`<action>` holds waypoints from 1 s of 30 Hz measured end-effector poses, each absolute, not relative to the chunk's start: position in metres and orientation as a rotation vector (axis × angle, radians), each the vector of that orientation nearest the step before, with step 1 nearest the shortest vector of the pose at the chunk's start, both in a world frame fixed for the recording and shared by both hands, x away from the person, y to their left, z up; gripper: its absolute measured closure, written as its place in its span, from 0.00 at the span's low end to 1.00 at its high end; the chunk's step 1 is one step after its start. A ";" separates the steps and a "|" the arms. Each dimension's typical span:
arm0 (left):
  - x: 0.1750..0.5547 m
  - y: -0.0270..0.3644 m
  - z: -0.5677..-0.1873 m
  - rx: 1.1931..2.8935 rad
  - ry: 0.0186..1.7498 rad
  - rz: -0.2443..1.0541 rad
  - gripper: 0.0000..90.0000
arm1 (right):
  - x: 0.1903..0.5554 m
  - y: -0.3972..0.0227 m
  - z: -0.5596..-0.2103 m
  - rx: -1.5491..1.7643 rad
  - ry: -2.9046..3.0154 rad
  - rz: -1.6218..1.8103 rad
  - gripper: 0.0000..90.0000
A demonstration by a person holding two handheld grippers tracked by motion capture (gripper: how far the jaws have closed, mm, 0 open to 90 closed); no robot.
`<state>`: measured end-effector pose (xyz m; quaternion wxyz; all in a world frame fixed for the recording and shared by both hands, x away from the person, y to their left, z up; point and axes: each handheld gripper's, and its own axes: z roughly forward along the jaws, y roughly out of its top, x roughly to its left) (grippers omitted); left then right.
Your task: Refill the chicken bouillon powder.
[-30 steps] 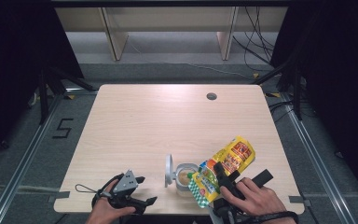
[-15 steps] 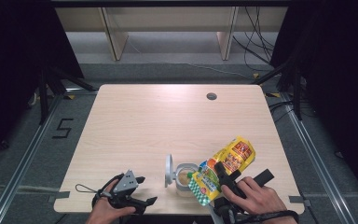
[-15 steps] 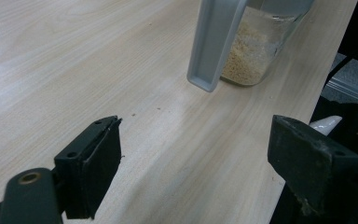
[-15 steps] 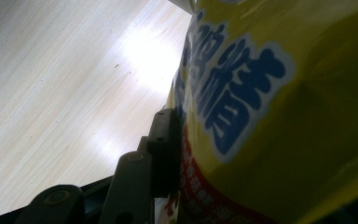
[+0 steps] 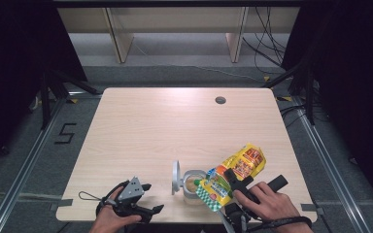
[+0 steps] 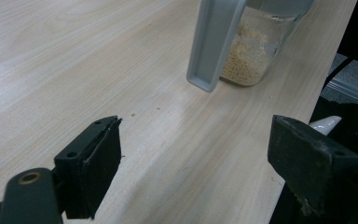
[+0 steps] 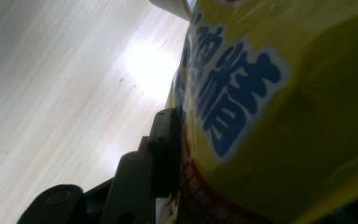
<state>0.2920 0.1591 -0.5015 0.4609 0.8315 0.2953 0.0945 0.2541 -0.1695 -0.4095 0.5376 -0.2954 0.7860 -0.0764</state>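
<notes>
Yellow snack bag [image 5: 233, 172] was clamped in the right gripper [image 5: 236, 183] at the table's [image 5: 175, 126] near-right edge, tilted w/ its lower end over the open glass jar [image 5: 192, 183] of pale grains, jar lid [image 5: 176, 176] standing upright on its left. Left gripper [image 5: 145, 198] rested near-left, jaws wide apart, nothing btwn them.

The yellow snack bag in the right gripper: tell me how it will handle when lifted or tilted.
The yellow bag looks like thin glossy film, so it will probably flex and sag beyond the right gripper. It likely slips easily. Tilted mouth-down over the open glass jar, its loose contents would probably shift.
</notes>
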 end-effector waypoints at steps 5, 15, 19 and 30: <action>0.292 0.161 -0.500 2.071 0.723 0.238 0.19 | 0.259 -0.177 -0.408 -0.662 1.924 -0.103 0.76; 0.293 0.161 -0.500 2.069 0.725 0.239 0.19 | 0.278 -0.193 -0.414 -0.577 2.045 0.099 0.78; 0.293 0.161 -0.500 2.063 0.715 0.249 0.19 | 0.286 -0.199 -0.415 -0.565 2.069 0.185 0.78; 0.292 0.161 -0.500 2.060 0.725 0.248 0.19 | 0.295 -0.218 -0.411 -0.434 2.114 0.376 0.79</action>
